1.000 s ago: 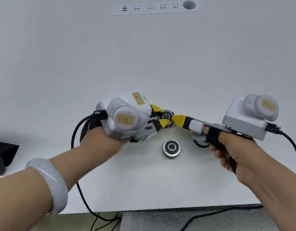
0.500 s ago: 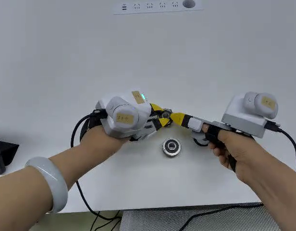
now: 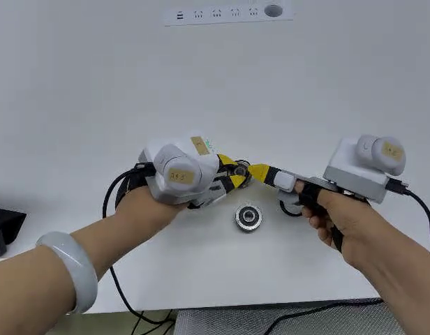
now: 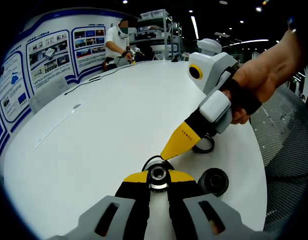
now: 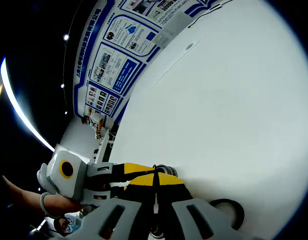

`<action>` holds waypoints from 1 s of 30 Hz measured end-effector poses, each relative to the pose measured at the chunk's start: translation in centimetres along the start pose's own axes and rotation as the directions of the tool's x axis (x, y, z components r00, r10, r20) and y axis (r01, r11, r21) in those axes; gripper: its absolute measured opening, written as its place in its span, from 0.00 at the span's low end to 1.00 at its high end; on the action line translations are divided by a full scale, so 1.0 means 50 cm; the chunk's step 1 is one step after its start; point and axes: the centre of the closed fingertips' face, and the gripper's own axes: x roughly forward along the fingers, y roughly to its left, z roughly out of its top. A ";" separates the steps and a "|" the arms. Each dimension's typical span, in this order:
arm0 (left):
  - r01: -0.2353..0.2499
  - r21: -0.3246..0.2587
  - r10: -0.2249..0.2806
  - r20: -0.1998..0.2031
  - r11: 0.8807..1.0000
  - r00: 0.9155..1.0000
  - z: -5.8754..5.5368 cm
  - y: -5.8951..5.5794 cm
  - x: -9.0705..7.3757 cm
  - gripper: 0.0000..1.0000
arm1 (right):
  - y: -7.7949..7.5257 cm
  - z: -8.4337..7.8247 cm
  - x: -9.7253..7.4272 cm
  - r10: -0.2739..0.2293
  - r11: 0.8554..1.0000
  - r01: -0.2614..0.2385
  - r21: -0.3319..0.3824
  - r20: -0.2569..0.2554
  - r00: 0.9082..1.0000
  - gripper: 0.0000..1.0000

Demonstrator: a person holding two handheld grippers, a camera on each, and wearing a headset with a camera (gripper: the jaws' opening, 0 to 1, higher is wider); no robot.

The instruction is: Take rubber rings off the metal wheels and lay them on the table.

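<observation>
My left gripper (image 3: 236, 179) is shut on a small metal wheel (image 3: 241, 169), held just above the white table (image 3: 201, 91). In the left gripper view the wheel (image 4: 158, 174) sits between the yellow jaws, and a thin black rubber ring (image 4: 150, 161) bulges off its rim. My right gripper (image 3: 251, 168) comes in from the right, its jaws shut on that ring at the wheel's edge (image 5: 165, 170). A second wheel (image 3: 248, 216) with its black ring on lies flat on the table. One loose rubber ring (image 3: 290, 208) lies under my right gripper.
A white power strip (image 3: 229, 11) lies at the table's far edge. A black object (image 3: 2, 227) stands at the left edge, and a black cable (image 3: 112, 195) loops behind my left hand. A person (image 4: 116, 40) works at the far end of the table.
My right gripper's tip has edged slightly left and up against the held wheel. The wheel and ring on the table have stayed put.
</observation>
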 end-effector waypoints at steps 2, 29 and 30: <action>0.002 0.004 -0.002 0.000 1.000 1.000 0.000 0.000 0.000 0.13 | -0.001 -0.001 0.000 -0.002 1.000 0.002 -0.001 0.000 1.000 0.02; 0.001 0.028 -0.002 0.039 1.000 0.999 0.012 0.000 -0.009 0.23 | -0.016 -0.007 0.001 -0.020 1.000 0.019 -0.007 -0.017 1.000 0.02; 0.001 0.027 -0.002 0.038 1.000 0.999 0.011 0.001 -0.009 0.24 | -0.016 -0.007 0.001 -0.020 1.000 0.020 -0.008 -0.017 1.000 0.02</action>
